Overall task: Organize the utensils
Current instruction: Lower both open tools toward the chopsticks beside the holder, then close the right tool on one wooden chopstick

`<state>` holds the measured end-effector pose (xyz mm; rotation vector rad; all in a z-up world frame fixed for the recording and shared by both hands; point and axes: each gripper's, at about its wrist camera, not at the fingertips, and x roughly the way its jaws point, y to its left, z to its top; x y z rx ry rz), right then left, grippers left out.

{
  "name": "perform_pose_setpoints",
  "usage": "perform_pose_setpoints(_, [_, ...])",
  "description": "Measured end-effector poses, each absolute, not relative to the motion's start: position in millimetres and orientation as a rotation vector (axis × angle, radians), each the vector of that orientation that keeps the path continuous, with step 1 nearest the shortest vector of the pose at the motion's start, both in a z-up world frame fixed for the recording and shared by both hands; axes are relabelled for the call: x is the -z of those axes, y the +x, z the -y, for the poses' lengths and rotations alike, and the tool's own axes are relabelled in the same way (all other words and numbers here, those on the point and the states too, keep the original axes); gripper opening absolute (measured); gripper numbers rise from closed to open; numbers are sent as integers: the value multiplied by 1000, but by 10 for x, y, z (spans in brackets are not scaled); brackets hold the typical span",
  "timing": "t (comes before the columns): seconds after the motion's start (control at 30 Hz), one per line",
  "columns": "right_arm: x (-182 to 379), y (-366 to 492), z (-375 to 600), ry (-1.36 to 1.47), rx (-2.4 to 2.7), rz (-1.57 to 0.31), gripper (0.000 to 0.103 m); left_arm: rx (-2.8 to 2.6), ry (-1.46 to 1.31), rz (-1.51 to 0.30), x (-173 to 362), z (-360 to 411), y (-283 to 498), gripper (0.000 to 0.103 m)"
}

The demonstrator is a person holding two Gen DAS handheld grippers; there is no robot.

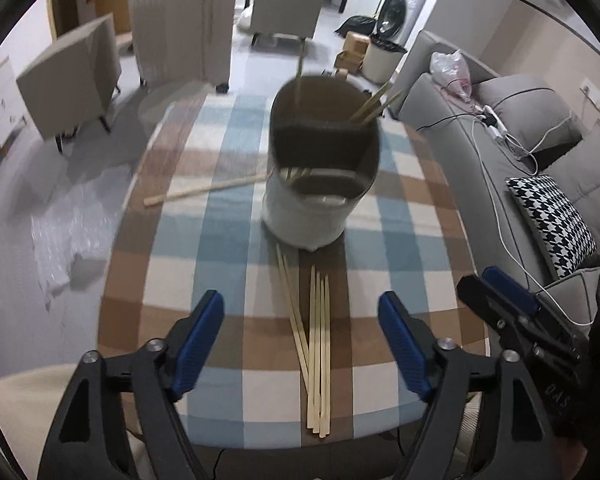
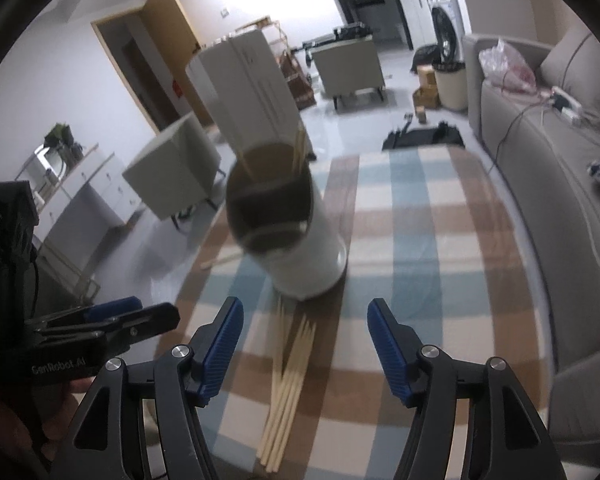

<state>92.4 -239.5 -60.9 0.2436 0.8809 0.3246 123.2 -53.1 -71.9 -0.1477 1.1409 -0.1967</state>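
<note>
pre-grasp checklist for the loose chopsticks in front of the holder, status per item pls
1. Left gripper jaws open, nothing between them: ok.
2. Right gripper jaws open, nothing between them: ok.
3. Loose chopsticks lie flat on the checked tablecloth in front of the holder, unobstructed: ok.
4. Chopsticks separated enough to take one alone: not ok, they overlap in a bundle.
5. Holder upright with free room in its compartments: ok, a few sticks already stand in the rear one.
6. Stray chopstick to the holder's left, near the table edge: cannot tell if it is within reach.
</note>
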Motion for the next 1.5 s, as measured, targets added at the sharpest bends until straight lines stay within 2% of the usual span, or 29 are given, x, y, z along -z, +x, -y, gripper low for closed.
perform_pose_setpoints(0.13, [859,926,2297,217,-345,-962,64,202,-173,-1193,969,515,1226,80])
perform_pose_setpoints(0.3, [1108,978,2215,205,-344,-1047,70,201,-188,-1274,1294,513,1233,80])
perform_pose_setpoints(0.4, [1244,1025,2181,210,-335,-1095,77,191,-212,-1332,1427,483,1273,80])
perform_pose_setpoints(0.53, [1426,1118,2116,191,-319,-1164,81,162,-210,-1337,1500,434,1299,79])
perform_pose_setpoints(0.8, [1589,1354,2070,199,-304,-1234,80,112,-179,-1301,1480,221,1399,80])
perform_pose_setpoints(0.9, [1640,1457,2021,181,-300,-1249,71,71,-193,-1303,1504,85,1428,80])
perform_pose_setpoints(1.0, [1757,1567,1965,180,-303,-1280,57,34,-238,-1316,1547,-82,1461,80])
perform_pose_setpoints(1.07, [1847,1622,1899,161,-305,-1308,43,6,-263,-1320,1559,-167,1491,80])
perform_pose_setpoints(1.17, [1927,1663,1817,121,-306,-1331,34,-32,-299,-1326,1578,-308,1506,80])
perform_pose_setpoints(1.5, [2000,1780,1629,10,-287,-1330,29,-61,-383,-1361,1703,-465,1605,80])
